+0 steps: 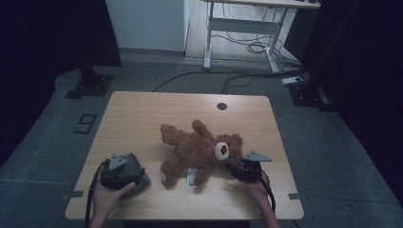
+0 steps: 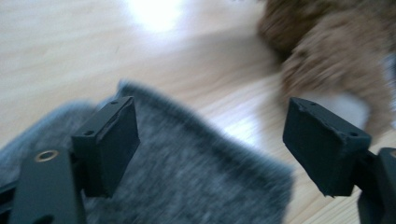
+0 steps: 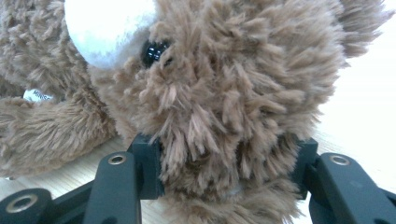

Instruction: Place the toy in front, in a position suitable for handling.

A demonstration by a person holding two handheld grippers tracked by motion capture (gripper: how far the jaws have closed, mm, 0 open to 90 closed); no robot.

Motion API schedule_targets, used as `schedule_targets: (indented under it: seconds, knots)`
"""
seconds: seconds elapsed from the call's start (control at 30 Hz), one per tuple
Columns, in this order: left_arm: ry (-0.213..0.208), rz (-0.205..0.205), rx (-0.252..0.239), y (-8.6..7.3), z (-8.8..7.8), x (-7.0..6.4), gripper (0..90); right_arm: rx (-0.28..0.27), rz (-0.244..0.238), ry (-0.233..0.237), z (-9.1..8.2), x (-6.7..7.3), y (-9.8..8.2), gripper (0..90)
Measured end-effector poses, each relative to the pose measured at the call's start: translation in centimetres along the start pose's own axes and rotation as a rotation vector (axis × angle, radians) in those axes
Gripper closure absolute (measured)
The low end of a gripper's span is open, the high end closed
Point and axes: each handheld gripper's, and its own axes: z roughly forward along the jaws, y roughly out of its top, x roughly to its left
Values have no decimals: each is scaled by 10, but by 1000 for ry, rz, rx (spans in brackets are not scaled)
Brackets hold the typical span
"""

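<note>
The right gripper [image 3: 224, 172] clamps the teddy bear's [image 1: 199, 149] head, anchoring it. The left gripper [image 2: 212, 149], jaws wide and empty, hovers over the grey cloth [image 2: 187, 177].

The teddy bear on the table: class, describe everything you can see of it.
The teddy bear is shaggy brown plush with a white muzzle, a black bead eye and a white tag near one leg. It lies sprawled, limbs spread, on the wooden table. The right gripper clamps the fur of its head; the grey cloth lies apart.
</note>
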Motion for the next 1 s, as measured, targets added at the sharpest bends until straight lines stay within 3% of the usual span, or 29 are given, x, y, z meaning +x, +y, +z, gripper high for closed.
schedule_targets:
  seconds: [0.1, 0.2, 0.3, 0.57, 0.7, 0.83, 1.0]
  knots:
    - [7, -8, 28, -7, 3, 1, 145, 1, 3, 2, 0, 0, -1, 461]
    - [-35, 4, 52, -12, 6, -4, 141, 0, 7, 6, 0, -1, 0, 458]
    - [-49, 24, 71, -14, 8, -8, 130, -1, 10, 6, 0, -1, -1, 457]
    - [-52, 71, 153, -24, 31, -20, 110, 0, 12, 7, 1, -2, -1, 450]
    - [-32, 93, 162, -28, 37, -20, 116, 0, 14, 9, 1, -2, -1, 449]
    - [-16, 73, 146, -29, 34, -15, 227, 1, 13, 8, 0, -2, -1, 448]
    - [-2, 24, 103, -31, 30, -4, 517, 0, 15, 9, 1, -2, -1, 447]
